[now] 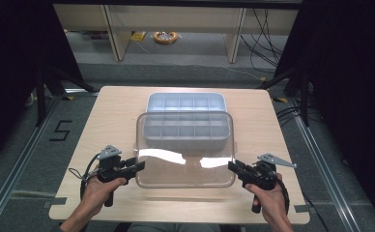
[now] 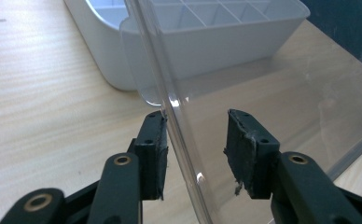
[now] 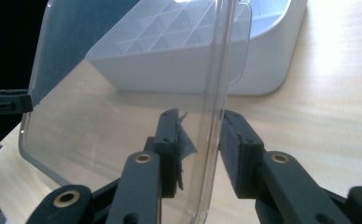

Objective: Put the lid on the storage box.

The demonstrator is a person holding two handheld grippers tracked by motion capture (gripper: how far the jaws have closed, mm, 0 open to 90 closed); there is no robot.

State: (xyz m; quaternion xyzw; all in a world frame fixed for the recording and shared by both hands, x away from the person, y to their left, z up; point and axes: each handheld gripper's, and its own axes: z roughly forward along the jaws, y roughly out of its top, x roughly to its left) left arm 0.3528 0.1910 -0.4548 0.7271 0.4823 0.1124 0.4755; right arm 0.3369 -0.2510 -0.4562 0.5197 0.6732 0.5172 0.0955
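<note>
Two hands are entering at the bottom edge of the high view, each carrying a gripper: the left gripper (image 1: pixel 138 166) at lower left of centre and the right gripper (image 1: pixel 233 167) at lower right of centre. Between them, in the lower middle of the frame, a clear plastic lid (image 1: pixel 185 162) is sitting over the wooden counter (image 1: pixel 113 116), its far part overlapping the near half of a white compartment tray (image 1: pixel 185 102) lying at the frame's centre.

In the left gripper view, the jaws are standing partly open astride the lid's (image 2: pixel 281 93) edge; the left pad is touching the rim, while a clear gap is separating the right pad from it. The tray (image 2: pixel 202 37) is occupying the top of this frame.

In the right gripper view, the jaws are likewise straddling the lid (image 3: pixel 123 102) rim, partly open, with the rim running close between both pads; whether they are touching it cannot be determined. The tray (image 3: pixel 268 60) is lying at upper right.
</note>
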